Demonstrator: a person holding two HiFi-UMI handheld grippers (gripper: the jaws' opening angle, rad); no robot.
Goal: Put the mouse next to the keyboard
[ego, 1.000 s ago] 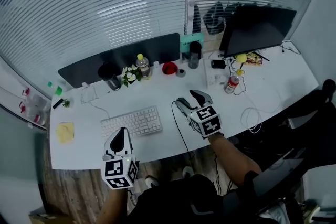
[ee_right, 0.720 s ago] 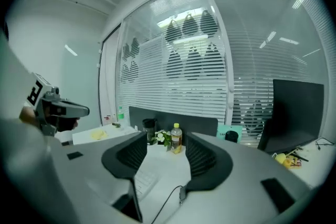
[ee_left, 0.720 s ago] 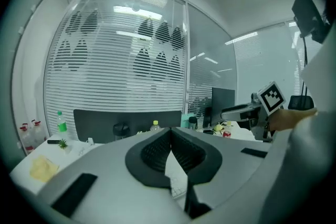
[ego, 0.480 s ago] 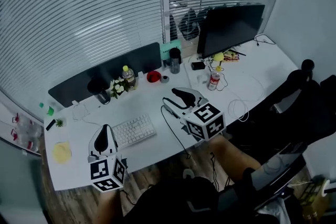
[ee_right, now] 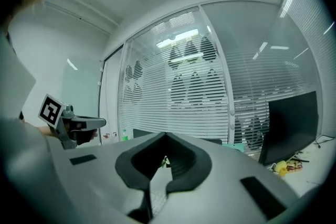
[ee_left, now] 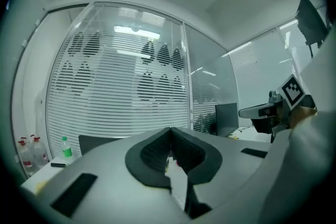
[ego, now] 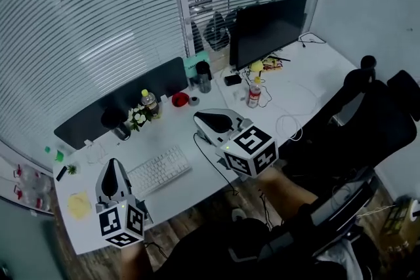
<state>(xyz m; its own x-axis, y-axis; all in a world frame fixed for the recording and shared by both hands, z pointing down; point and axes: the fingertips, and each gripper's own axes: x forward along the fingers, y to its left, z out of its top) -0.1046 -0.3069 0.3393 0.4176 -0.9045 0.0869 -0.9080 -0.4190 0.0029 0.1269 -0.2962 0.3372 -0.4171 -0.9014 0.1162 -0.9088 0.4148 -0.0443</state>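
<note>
The white keyboard lies on the white desk near its front edge. I cannot make out a mouse in any view. A thin black cable runs from under my right gripper over the desk edge. The right gripper hangs above the desk right of the keyboard, its jaws shut with nothing between them. My left gripper is held left of the keyboard, jaws also closed and empty. Both point level toward the blinds.
A black monitor stands back right. A red-labelled bottle, a black cup, a red bowl, a second bottle and flowers line the back. A yellow pad lies far left; an office chair is right.
The right gripper's jaws, apart a second ago, have come together. Both grippers have risen closer to the head camera, and the view has swung so the desk sits further left.
</note>
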